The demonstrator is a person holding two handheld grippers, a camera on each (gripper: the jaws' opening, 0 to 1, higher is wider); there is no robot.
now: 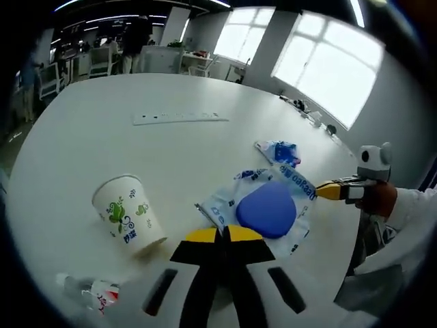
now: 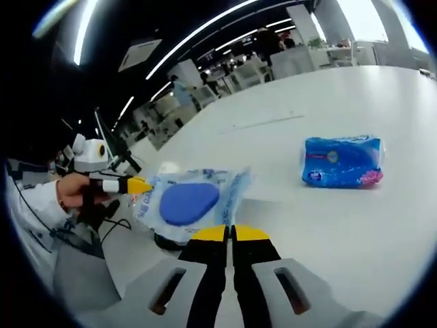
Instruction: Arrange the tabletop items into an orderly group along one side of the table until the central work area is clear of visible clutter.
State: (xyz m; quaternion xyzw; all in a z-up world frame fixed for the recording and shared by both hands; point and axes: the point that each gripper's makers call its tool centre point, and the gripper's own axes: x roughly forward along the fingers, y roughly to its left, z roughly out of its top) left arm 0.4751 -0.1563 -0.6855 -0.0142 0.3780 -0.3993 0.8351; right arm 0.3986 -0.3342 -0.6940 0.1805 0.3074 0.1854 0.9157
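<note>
1. Both grippers, left gripper (image 1: 224, 234) and right gripper (image 2: 230, 234), have jaws closed on opposite edges of the wipes pack (image 1: 266, 208).
2. Paper cup (image 1: 128, 216) lies beside the pack; tissue packet (image 2: 341, 161) and bottle (image 1: 87, 290) lie farther off on the table (image 1: 102, 130).

A clear wipes pack (image 1: 266, 205) with a blue oval lid is held up off the tabletop (image 1: 136, 150). A paper cup (image 1: 128, 217) lies tipped on its side near the tabletop's edge, beside a small lying bottle (image 1: 89, 290). A blue tissue pack (image 2: 341, 161) lies flat farther in.
</note>
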